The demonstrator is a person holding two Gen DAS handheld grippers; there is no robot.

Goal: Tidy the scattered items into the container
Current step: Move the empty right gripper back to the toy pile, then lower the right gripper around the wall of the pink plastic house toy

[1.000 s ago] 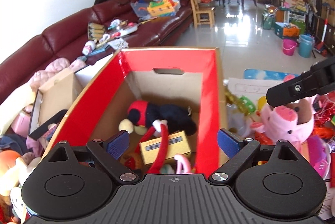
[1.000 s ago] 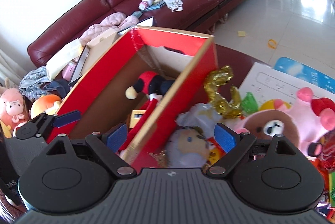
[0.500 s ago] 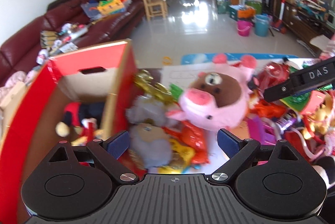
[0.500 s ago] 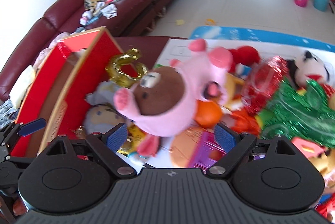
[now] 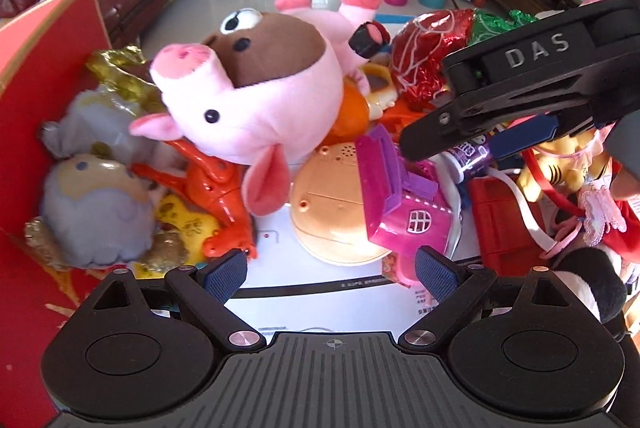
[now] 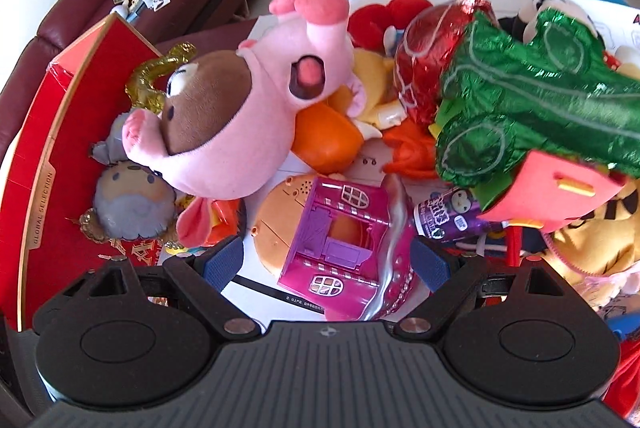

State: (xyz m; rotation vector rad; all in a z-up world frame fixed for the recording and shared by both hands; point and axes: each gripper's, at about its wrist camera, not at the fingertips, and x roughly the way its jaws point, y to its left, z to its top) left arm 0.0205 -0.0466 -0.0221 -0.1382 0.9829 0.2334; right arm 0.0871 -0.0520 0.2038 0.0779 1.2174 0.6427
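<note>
Both cameras have swung off the red cardboard box [image 5: 44, 76] since a second ago: then the left view looked straight down into it, now only its red outer wall shows at the left edge of both views, and the toy pile fills the middle.

The left claw [image 5: 330, 271] is wide open with nothing between its blue pads [image 5: 224, 273], hovering over the white paper sheet [image 5: 320, 288] just in front of the pile. The right claw [image 6: 326, 260] is spread just as wide and also empty. In its own view, the magenta plastic toy house [image 6: 336, 248] sits right between and ahead of its pads. In the left view the right claw's black finger, marked DAS, hangs over the right side of the heap.

The pile is still scattered outside the box. The big pink plush pig with the brown face patch [image 5: 256, 84] lies on top, its snout towards the box. Under and beside it are a grey plush ball with a tan face [image 5: 94, 212] right against the box wall, an orange-red plastic dinosaur [image 5: 216, 188] and a round tan plastic toy base [image 5: 332, 216] touching the toy house. Off to the right are a crinkly red foil balloon [image 6: 432, 60], a green foil balloon [image 6: 532, 100] and a small purple bottle [image 6: 444, 216].
</note>
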